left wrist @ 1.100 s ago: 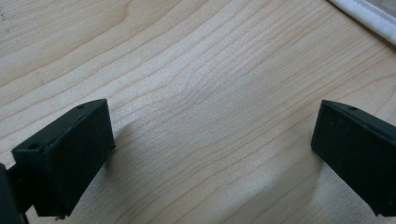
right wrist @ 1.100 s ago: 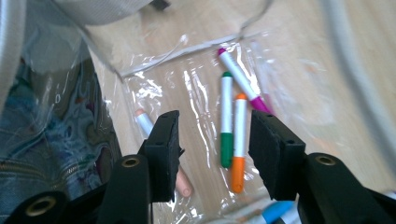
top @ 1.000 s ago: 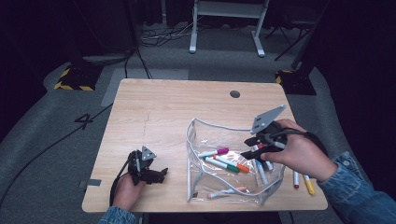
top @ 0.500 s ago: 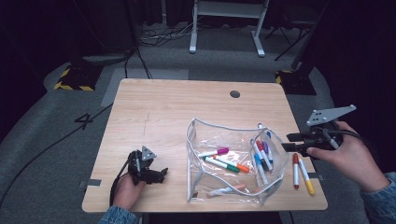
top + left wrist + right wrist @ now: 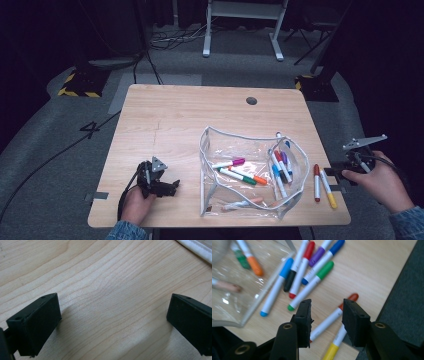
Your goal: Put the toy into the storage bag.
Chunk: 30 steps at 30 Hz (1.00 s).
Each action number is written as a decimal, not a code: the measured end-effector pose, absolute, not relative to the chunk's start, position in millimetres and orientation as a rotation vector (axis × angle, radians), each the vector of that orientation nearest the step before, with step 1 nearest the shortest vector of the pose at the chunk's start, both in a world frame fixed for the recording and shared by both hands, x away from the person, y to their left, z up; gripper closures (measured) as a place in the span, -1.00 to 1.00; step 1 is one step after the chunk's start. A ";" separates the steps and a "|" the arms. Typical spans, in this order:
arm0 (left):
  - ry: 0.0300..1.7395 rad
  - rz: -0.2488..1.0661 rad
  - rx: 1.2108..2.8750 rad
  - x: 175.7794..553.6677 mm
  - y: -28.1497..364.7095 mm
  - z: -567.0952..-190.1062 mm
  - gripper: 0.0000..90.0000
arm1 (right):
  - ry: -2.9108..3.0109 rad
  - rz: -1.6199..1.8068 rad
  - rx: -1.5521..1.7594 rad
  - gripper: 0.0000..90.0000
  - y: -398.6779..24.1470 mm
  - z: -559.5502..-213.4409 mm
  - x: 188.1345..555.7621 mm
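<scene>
The right hand-held gripper (image 5: 325, 315) hung just over the red marker (image 5: 332, 317) and the yellow marker (image 5: 334, 347) on the bench (image 5: 190, 120). Its jaws were apart and had just been closing, gripping nothing. Beside them lay the clear pouch (image 5: 240, 150) with more markers. The left hand-held gripper (image 5: 112, 322) rested wide apart.

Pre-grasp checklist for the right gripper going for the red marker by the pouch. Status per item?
1. Right gripper empty: ok; its jaws have just been closing, but nothing is pinched.
2. Red marker lined up between the fingers: ok in the right gripper view.
3. Fingers touching the red marker: cannot tell.
4. Yellow marker clear of the grasp: not ok, it lies right beside the red one.
5. Clear pouch open: ok.
6. Left gripper out of the way: ok, open over bare table.
</scene>
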State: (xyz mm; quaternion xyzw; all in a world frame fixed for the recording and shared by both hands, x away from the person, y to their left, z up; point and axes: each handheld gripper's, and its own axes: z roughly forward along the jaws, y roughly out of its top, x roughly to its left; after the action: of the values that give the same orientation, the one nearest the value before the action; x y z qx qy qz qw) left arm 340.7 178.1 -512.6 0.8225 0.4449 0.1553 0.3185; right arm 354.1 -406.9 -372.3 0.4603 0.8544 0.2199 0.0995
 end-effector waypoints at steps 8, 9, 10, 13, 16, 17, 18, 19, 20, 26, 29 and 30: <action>1.170 0.408 2.164 340.7 178.1 -512.6 -1.00 | 2.549 0.507 1.487 0.38 -425.9 -428.4 360.2; 1.170 0.409 2.164 340.7 178.1 -512.6 -1.00 | 2.553 0.500 1.490 0.39 -427.4 -434.5 361.3; 1.170 0.409 2.163 340.7 178.1 -512.6 -1.00 | 2.552 0.489 1.510 0.41 -427.7 -440.0 361.8; 1.170 0.409 2.164 340.8 178.1 -512.6 -1.00 | 2.564 0.450 1.536 0.45 -427.9 -448.8 362.4; 1.170 0.408 2.163 340.7 178.1 -512.6 -1.00 | 2.554 0.429 1.584 0.52 -424.2 -460.3 364.0; 1.170 0.410 2.164 340.8 178.2 -512.6 -1.00 | 2.561 0.425 1.589 0.55 -422.9 -462.1 364.6; 1.170 0.408 2.164 340.7 178.2 -512.6 -1.00 | 2.567 0.417 1.579 0.59 -421.7 -465.4 365.3; 1.170 0.408 2.164 340.7 178.2 -512.6 -1.00 | 2.567 0.417 1.579 0.59 -421.7 -465.4 365.3; 1.170 0.409 2.164 340.7 178.2 -512.6 -1.00 | 2.543 0.392 1.606 0.70 -419.0 -466.2 365.7; 1.170 0.409 2.164 340.7 178.2 -512.6 -1.00 | 2.474 0.388 1.689 0.71 -420.0 -456.3 366.3; 1.170 0.409 2.163 340.7 178.1 -512.6 -1.00 | 2.479 0.460 1.637 0.71 -421.5 -436.0 366.0; 1.169 0.409 2.164 340.8 178.1 -512.6 -1.00 | 2.477 0.483 1.623 0.71 -420.3 -427.1 365.2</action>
State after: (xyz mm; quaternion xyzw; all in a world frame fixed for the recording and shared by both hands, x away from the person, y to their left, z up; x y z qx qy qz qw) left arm 340.8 178.1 -512.6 0.8226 0.4445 0.1555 0.3186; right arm 365.2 -420.3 -427.1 0.5395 0.8236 0.1606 0.0704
